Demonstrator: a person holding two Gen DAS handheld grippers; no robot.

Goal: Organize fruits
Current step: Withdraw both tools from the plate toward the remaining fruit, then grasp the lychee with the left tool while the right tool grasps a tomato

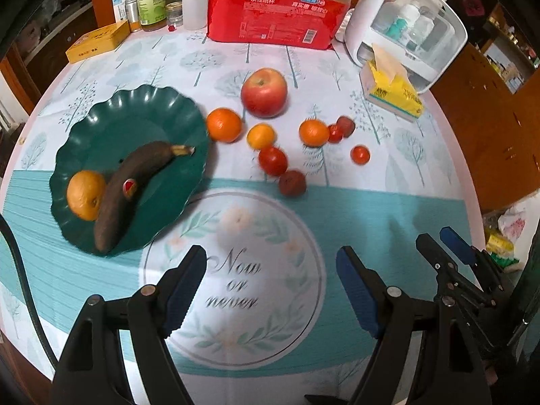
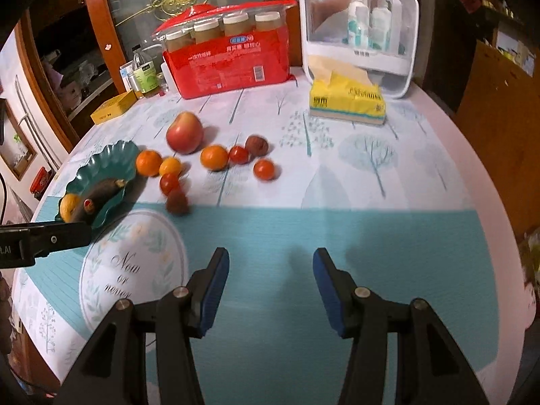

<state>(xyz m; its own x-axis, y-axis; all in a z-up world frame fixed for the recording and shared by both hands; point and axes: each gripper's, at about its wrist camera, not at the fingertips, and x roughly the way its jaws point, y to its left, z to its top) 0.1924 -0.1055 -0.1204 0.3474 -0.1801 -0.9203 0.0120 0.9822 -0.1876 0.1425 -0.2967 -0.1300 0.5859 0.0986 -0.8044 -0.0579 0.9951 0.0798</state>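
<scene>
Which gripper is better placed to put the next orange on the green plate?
Probably the left. The left gripper, open and empty, hangs near the green plate and the nearest orange. The right gripper, also open and empty, faces bare cloth farther away.

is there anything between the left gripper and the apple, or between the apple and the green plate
Between the left gripper and the apple lie a tomato and a dark fruit, with a small orange behind them. An orange sits beside the green plate's rim, partly on the apple's path.
</scene>
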